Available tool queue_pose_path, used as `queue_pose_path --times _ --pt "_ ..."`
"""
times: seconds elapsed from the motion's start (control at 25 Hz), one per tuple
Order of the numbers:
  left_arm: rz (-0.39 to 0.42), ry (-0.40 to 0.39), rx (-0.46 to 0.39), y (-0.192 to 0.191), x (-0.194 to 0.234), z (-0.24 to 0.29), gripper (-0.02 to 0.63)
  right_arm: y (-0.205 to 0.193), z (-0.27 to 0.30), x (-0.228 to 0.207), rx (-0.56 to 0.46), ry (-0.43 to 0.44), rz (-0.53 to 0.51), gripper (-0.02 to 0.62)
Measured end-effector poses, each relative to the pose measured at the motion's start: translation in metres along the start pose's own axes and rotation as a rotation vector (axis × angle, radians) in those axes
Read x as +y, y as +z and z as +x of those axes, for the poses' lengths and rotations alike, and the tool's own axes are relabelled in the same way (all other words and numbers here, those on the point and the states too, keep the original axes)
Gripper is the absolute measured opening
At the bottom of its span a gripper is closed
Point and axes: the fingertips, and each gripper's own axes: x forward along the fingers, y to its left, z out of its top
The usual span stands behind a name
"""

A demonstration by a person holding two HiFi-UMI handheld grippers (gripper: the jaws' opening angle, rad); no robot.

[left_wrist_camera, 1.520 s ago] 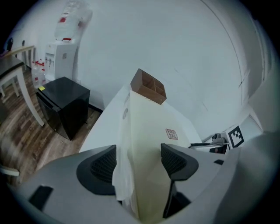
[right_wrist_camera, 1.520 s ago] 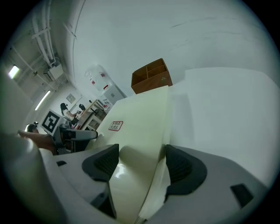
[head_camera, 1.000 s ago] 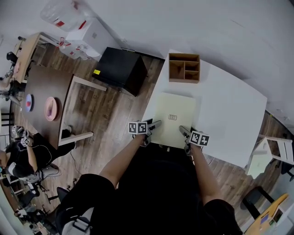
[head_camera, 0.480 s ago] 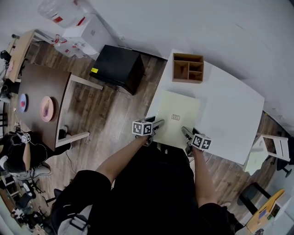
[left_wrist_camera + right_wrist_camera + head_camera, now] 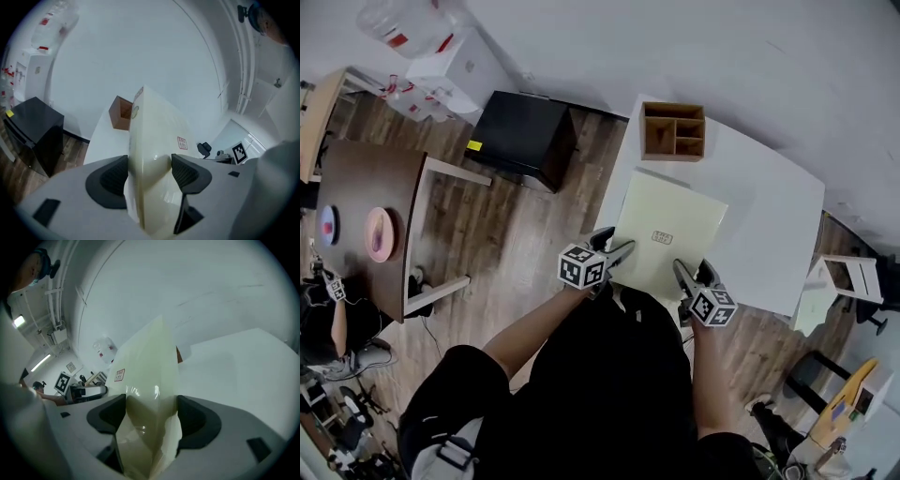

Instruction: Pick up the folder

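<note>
The pale yellow folder [image 5: 667,234] sits in the middle of the head view, over the near part of the white table [image 5: 769,211], with its lower edge toward the person and a small printed label [image 5: 662,238] on its upper face. The left gripper [image 5: 614,251] holds the folder's lower left corner. In the left gripper view its dark pads press on both sides of the sheet, which bulges between them; these jaws have just been closing a little on the folder. The right gripper [image 5: 684,277] holds the lower right corner in the same way. In the right gripper view the plastic creases and folds between its two pads, which are clamped against it. Both gripper views show the folder tilting up and away from the jaws. From above it is hard to say whether its far edge touches the tabletop or is lifted clear. A wooden compartment box [image 5: 674,132] stands on the table just beyond the folder's upper edge, apart from it. A black cabinet [image 5: 520,139] stands on the wooden floor at the upper left of the head view. Further left is a dark brown table [image 5: 361,187] bearing a pink plate [image 5: 377,233].
</note>
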Motion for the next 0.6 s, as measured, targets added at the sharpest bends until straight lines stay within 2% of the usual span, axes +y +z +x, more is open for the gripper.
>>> queue_pose_path --times 0.16,0.32,0.44,0.6 --pt "0.094 -0.066 -0.075 0.033 -0.033 0.0 0.298 0.026 -0.034 0.006 -0.128 -0.057 -0.023 0.344" --pt "0.194 -0.121 -0.098 0.047 -0.06 -0.001 0.298 0.032 -0.062 0.012 -0.215 -0.12 -0.044 0.344" --pt "0.232 -0.146 -0.108 0.053 -0.077 -0.002 0.298 0.032 -0.081 0.016 -0.274 -0.159 -0.039 0.342" --pt "0.275 -0.159 -0.121 0.054 -0.106 -0.003 0.298 0.033 -0.109 0.013 -0.323 -0.166 -0.043 0.344"
